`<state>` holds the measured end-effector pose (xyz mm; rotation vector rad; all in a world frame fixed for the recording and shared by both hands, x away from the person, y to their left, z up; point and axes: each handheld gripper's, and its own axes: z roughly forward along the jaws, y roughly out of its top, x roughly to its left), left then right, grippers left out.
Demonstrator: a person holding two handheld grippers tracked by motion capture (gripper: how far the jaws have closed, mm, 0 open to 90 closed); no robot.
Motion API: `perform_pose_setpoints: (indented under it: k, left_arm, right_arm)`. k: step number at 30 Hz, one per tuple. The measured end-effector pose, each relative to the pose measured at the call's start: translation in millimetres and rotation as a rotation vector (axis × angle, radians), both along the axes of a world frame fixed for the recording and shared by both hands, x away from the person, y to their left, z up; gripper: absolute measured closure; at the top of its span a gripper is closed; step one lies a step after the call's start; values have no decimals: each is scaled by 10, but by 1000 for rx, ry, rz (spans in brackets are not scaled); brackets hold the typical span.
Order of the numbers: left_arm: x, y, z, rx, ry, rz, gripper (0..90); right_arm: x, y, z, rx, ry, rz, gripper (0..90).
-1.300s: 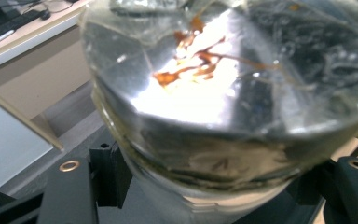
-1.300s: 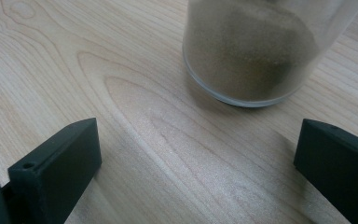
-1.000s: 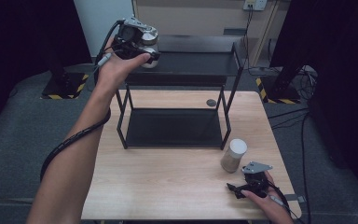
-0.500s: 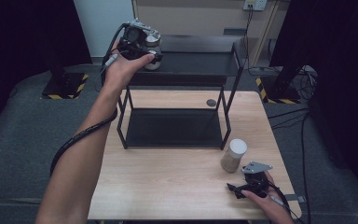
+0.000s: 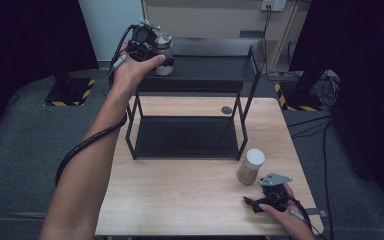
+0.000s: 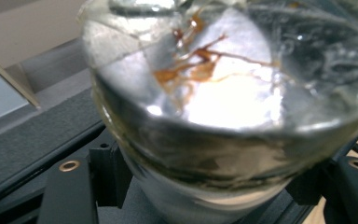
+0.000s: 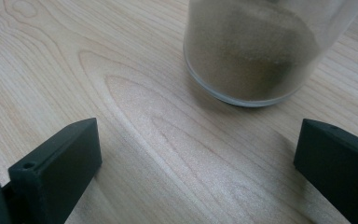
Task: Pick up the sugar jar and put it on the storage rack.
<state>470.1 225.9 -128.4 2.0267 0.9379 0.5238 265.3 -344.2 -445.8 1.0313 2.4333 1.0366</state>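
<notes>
Room: dark curtains at both sides, grey floor, pale wall behind.
Surface [image 5: 190, 200]: light wood; black two-tier rack [image 5: 190, 82] stands at its far half.
Left gripper [image 5: 150, 42]: raised over the rack's top shelf, near its left end; fingers clamped on a glass jar [image 5: 163, 50].
Left arm: stretched forward from the bottom left, hand wrapped round the gripper, cable trailing along the forearm.
Left gripper view: jar [image 6: 228, 102] close up, clear glass with brown streaks inside, black fingers [image 6: 70, 191] at both sides, dark shelf below.
Right gripper [image 5: 267, 197]: resting low at the near right corner; fingers wide, holding nothing.
Second jar [image 5: 251, 167]: white lid, brown powder, upright just beyond the right gripper.
Right gripper view: powder jar's base [image 7: 256, 51] ahead, apart from both fingers.
</notes>
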Motion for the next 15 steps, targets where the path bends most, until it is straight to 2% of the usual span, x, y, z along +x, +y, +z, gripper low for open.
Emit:
perform_pose_setpoints:
  k: [2,5,12,13,15]
  left_arm:
    - [4,9,-3,-2,2,0,298]
    - [10,37,-35,-27,5,5,297]
    - [8,32,-33,-24,4,6,295]
    - [-25,14,-46,-15,-16,14,282]
    - [-43,8,-52,-20,-21,21,198]
  right_arm:
    - [0,0,0,0,0,0,12]
    - [0,0,0,0,0,0,12]
    - [0,0,0,0,0,0,11]
    - [0,-1,0,0,-1,1,11]
    - [1,-1,0,-1,-1,1,12]
